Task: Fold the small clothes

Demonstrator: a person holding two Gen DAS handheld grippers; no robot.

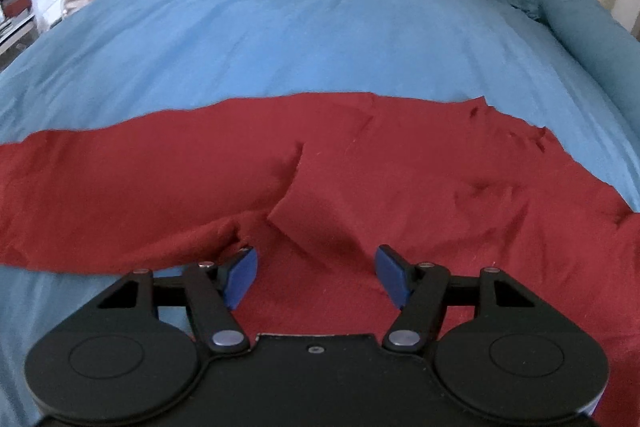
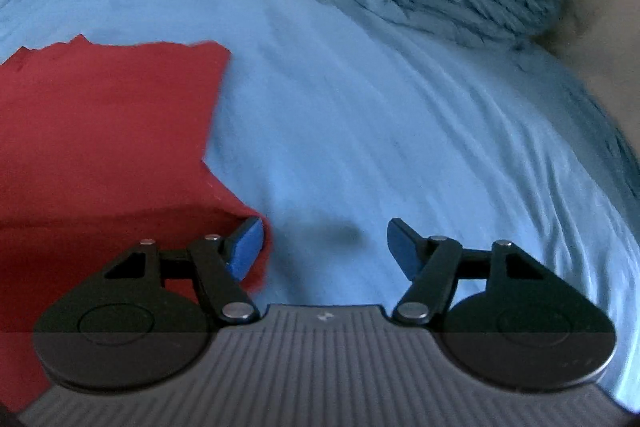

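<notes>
Hovering over red garment (image 1: 360, 167) on bed (image 1: 280, 27), left claw (image 1: 316, 277) spread, empty; right claw (image 2: 325, 247) spread beside corner. Risk: pinching bedsheet too, dragging cloth crooked.

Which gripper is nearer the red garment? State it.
Left. The left gripper hangs right over the red garment, fingers open. The right gripper sits off its edge, above the blue bedcover.

One dark red garment (image 1: 360, 167), plain fabric, lies spread flat on the blue bed cover (image 1: 280, 27). A sleeve extends left of the left hand-held gripper (image 1: 316, 273). One raised fold stands just ahead of its fingertips.
</notes>
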